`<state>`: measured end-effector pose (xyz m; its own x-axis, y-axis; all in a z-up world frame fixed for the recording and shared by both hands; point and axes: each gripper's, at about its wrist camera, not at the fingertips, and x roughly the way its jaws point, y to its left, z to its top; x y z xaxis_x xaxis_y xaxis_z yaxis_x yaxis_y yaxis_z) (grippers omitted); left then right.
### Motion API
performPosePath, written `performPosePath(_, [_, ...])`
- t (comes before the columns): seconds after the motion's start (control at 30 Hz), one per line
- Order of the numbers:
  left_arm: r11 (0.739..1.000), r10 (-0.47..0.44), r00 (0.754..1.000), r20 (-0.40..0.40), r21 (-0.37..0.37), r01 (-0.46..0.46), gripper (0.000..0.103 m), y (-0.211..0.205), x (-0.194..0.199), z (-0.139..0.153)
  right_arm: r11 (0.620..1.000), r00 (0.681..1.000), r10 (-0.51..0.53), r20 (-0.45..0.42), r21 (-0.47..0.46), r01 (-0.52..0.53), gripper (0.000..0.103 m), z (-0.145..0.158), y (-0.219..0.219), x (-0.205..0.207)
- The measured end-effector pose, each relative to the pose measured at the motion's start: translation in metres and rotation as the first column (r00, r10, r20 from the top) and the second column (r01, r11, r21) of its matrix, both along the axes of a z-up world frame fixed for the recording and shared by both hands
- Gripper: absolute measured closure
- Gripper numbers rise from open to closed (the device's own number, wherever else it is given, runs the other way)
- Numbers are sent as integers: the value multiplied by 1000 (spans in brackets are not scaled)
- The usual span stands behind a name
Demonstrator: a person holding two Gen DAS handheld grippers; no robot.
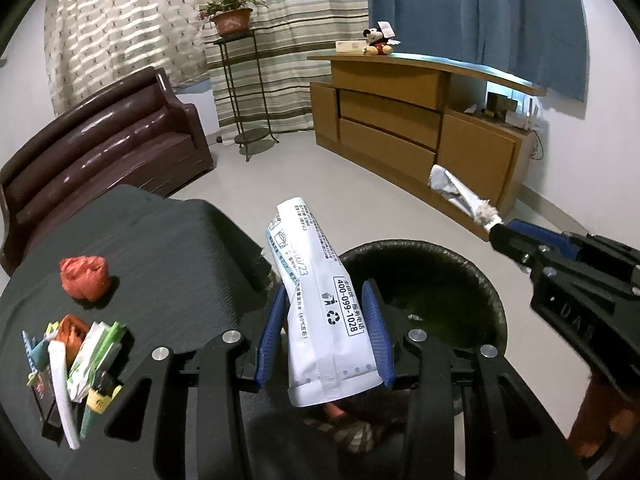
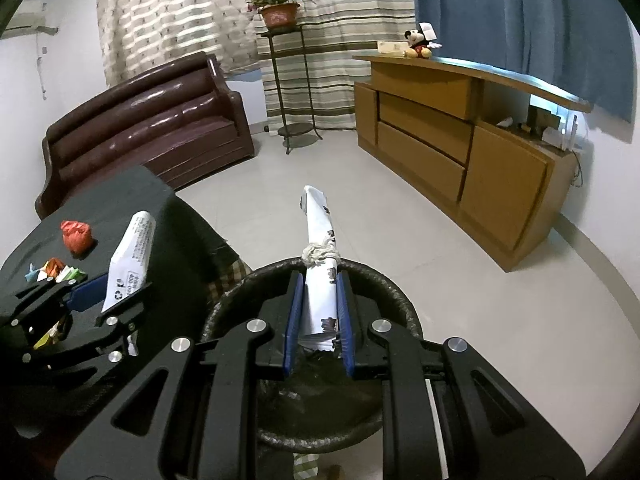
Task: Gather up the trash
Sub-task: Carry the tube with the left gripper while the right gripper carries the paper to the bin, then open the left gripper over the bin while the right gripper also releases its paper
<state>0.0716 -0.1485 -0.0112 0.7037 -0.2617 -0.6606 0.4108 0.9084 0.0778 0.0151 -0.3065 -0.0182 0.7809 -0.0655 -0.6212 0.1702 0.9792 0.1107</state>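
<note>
The left gripper [image 1: 329,322] is clamping a white printed paper pouch [image 1: 320,300], the right gripper [image 2: 319,312] pinching a string-tied rolled white wrapper [image 2: 320,264]. Both are hovering over the round black-lined wastebasket [image 2: 394,292] (more litter waiting on the dark table [image 1: 172,248]); releasing seems next.

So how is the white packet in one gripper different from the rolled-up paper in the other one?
The white packet is wide and flattish; the rolled paper is thin and tube-shaped.
The packet has printed writing and a recycling sign; the roll has dark blotches and a string tied round it.
The left hand-held gripper holds the packet with its jaws part open; the right hand-held gripper is squeezed nearly shut on the roll.
Both are white trash, held near the black bin.
</note>
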Motion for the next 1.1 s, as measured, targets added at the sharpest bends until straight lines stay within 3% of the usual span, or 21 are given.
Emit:
performPosePath(0.07, [1000,2,1000,2,15,-2,53,-2,2,-2,1000,1000,-8,3,12,8,78,-2,-3,2])
performPosePath(0.1, [1000,10,1000,-1,16,-10,40,-1,3,-2,1000,1000,-15,4,16,14,67,-2,-5,3])
performPosePath(0.13, [1000,17,1000,-3,12,-17,38,-1,5,-3,1000,1000,-18,7,21,18,64,-2,-6,3])
performPosePath(0.6, [997,72,997,-13,-6,-72,33,15,6,3,1000,1000,-23,9,11,23,63,0,-4,2])
performPosePath(0.83, [994,108,994,-3,-16,-108,31,34,2,11,1000,1000,-14,18,19,14,42,1,4,-1])
performPosePath(1.1, [983,182,983,-7,-8,-182,29,74,-7,17,998,998,60,-3,9,-60,37,0,42,-1])
